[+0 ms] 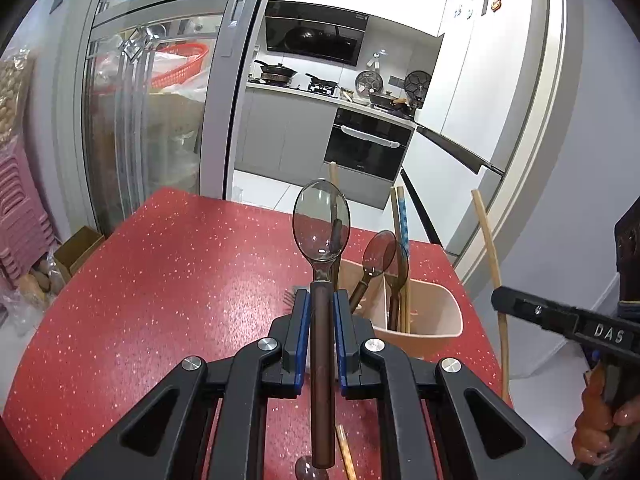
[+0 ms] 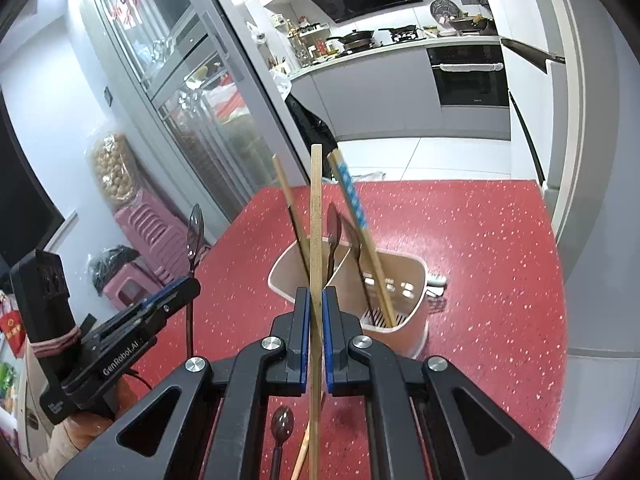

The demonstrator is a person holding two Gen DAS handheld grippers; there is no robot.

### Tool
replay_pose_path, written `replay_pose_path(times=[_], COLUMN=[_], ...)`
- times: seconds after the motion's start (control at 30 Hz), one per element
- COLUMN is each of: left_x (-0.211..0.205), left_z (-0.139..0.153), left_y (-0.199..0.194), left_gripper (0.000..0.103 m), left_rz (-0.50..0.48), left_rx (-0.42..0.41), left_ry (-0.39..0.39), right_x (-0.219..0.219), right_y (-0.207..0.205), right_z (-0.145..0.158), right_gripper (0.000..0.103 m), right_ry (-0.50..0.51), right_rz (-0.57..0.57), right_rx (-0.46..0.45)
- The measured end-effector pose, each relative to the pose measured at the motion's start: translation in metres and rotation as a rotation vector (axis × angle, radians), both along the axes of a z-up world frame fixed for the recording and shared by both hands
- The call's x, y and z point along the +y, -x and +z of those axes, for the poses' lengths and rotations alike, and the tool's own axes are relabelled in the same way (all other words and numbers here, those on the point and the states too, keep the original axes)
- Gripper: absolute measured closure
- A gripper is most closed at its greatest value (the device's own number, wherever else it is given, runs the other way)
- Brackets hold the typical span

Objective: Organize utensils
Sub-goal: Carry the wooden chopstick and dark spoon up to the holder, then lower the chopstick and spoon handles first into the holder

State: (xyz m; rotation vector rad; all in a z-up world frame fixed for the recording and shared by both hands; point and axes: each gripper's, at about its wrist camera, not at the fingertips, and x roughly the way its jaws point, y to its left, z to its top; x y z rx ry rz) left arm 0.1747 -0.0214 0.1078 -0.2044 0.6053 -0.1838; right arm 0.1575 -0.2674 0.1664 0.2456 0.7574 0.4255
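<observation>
My left gripper (image 1: pixel 322 308) is shut on the handle of a brown see-through spoon (image 1: pixel 322 220), bowl upward, above the red table. My right gripper (image 2: pixel 316 308) is shut on a plain wooden chopstick (image 2: pixel 316 220) that stands nearly upright. Just ahead of both stands a beige two-part utensil holder (image 1: pixel 436 312) (image 2: pixel 404 276), with brown spoons (image 1: pixel 378 256) and chopsticks (image 2: pixel 352 196) in it, one blue-patterned. In each view the other gripper shows: the right gripper (image 1: pixel 498 300) with its chopstick (image 1: pixel 490 248), and the left gripper (image 2: pixel 188 286) with its spoon (image 2: pixel 195 228).
The red speckled table (image 1: pixel 160 280) (image 2: pixel 480 260) ends close behind the holder. A loose spoon (image 2: pixel 282 420) and chopstick (image 2: pixel 302 452) lie under my right gripper. Fork tines (image 1: pixel 290 296) peek out by my left finger. Pink stools (image 2: pixel 144 224) stand left of the table.
</observation>
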Motion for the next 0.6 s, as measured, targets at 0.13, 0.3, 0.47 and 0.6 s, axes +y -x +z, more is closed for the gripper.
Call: replay_pose_path(times=[0.13,0.3,0.47,0.6], left_x=[-0.005,-0.011,-0.006,-0.002], left_z=[0.001,0.004,0.015,0.025], left_y=[-0.005,-0.013,-0.026,-0.039], left_gripper=[0.067,0.067,0.067,0.067], left_rz=[0.002,0.002,0.013,0.023], left_rx=[-0.010,-0.026,-0.043,-0.065], left_ry=[-0.019,-0.042,-0.007,0.023], right_x=[-0.005,-0.011,-0.018,-0.020], right_y=[-0.007,-0.017,-0.029,-0.036], right_z=[0.007,0.014,0.020,0.026], right_gripper=[0.096,0.096,0.096,0.096], right_ry=[-0.013,-0.029,-0.052,-0.048], right_rz=[-0.019,-0.040,-0.073,-0.100], right_rx=[-0.021,-0.048,-0.079,-0.116])
